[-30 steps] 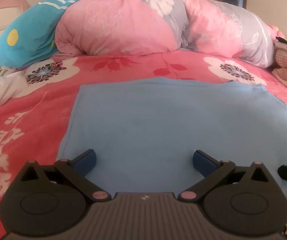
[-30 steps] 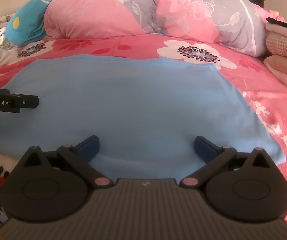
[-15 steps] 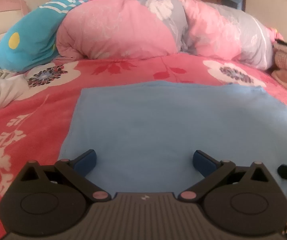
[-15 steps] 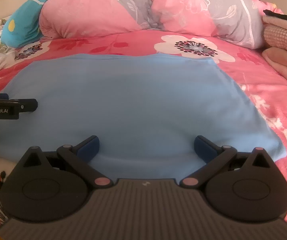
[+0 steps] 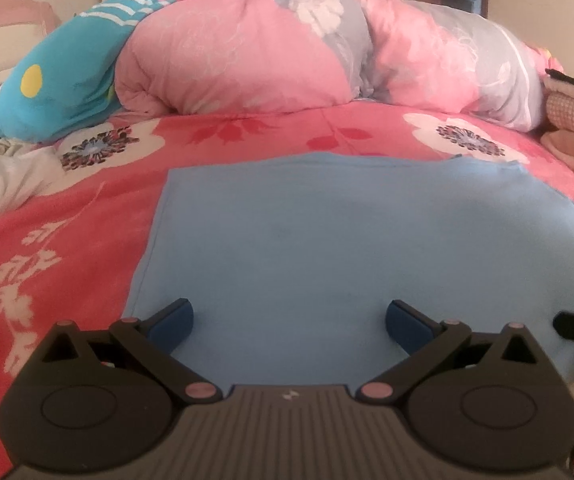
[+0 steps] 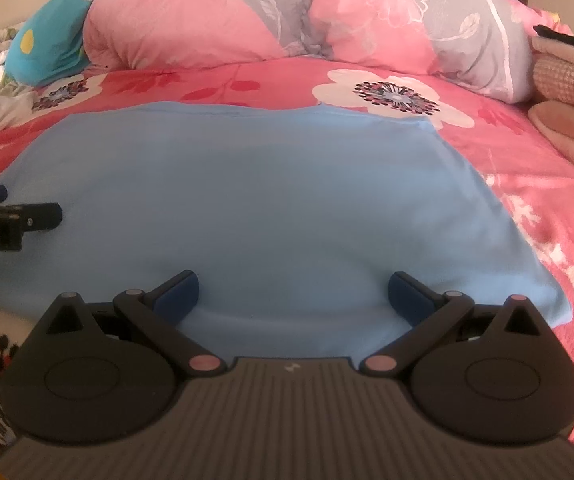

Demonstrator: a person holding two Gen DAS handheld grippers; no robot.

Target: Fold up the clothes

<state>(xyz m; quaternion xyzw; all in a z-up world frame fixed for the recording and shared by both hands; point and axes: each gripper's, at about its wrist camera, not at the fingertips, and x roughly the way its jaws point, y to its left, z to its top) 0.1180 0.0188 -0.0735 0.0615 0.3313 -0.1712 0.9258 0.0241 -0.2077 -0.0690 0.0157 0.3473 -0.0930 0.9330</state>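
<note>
— So where does the folding stand?
— The blue cloth [image 5: 347, 232] lies flat on the pink bedspread [image 5: 67, 240], already squared off; I'd judge another fold comes next.
— What does that call for?
— Both tools dropping to the near hem and pinching it.
— And now?
— The left gripper [image 5: 289, 314] and right gripper [image 6: 293, 288] are both spread wide, holding nothing, poised over the near edge, side by side.
</note>
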